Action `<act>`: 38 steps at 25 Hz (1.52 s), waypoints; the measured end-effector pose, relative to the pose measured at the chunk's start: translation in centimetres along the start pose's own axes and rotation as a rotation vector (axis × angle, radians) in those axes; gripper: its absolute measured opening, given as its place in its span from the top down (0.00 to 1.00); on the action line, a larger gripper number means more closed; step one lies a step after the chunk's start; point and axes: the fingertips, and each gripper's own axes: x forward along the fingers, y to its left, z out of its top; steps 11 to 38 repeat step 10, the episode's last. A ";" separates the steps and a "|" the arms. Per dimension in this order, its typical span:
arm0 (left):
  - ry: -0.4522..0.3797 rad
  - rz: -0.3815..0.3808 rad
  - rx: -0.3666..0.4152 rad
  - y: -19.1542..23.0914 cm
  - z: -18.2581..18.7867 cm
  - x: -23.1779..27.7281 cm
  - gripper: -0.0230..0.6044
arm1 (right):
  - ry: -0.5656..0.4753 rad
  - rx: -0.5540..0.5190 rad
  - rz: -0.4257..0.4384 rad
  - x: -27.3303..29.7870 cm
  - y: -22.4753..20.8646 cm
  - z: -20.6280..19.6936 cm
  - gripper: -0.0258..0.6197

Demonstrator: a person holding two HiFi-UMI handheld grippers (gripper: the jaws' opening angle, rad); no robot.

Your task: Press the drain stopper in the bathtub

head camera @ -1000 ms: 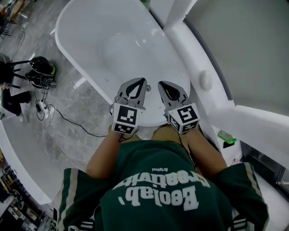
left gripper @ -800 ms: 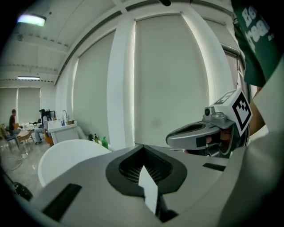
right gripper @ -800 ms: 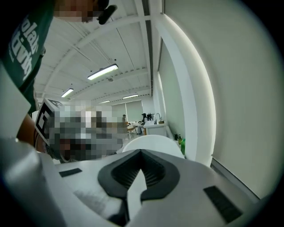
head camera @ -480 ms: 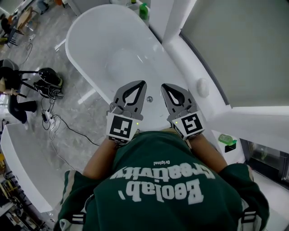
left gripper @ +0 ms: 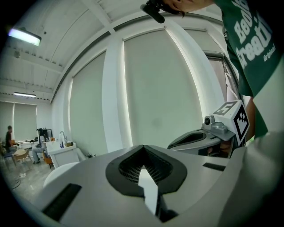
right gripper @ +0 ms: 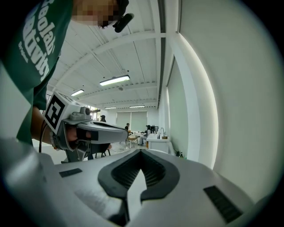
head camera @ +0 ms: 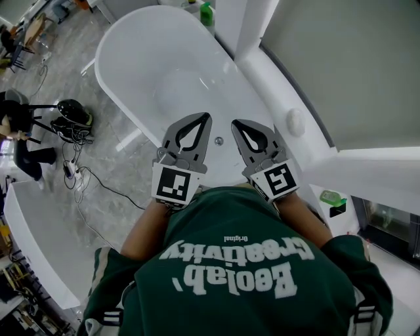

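In the head view a white oval bathtub (head camera: 131, 46) stretches away from me. Its small round metal drain stopper (head camera: 218, 140) lies on the tub floor near my end, seen between the two grippers. My left gripper (head camera: 205, 118) and right gripper (head camera: 235, 123) hover side by side above that end, both shut with nothing in them. The left gripper view has its own shut jaws (left gripper: 143, 147) pointing at a pale wall, with the right gripper (left gripper: 208, 135) beside them. The right gripper view shows shut jaws (right gripper: 141, 152) and the left gripper (right gripper: 91, 128).
A white ledge (head camera: 275, 85) with a round white knob (head camera: 295, 121) runs along the tub's right side. A green bottle (head camera: 207, 12) stands at the far end. A black device (head camera: 72, 111) and cables (head camera: 85, 177) lie on the grey floor to the left.
The head view has shifted toward the tub's far end. Both grippers stay shut and side by side, a little higher in the picture, and the drain stopper now shows between them.
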 end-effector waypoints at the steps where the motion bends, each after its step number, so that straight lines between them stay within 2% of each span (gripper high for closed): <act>1: 0.001 -0.002 0.000 0.0 0.0 0.0 0.96 | 0.003 0.002 0.000 0.0 0.1 -0.1 0.95; 38: -0.004 0.001 0.000 -0.2 -0.2 0.5 0.96 | 0.013 -0.007 0.014 -0.2 0.3 -0.5 0.95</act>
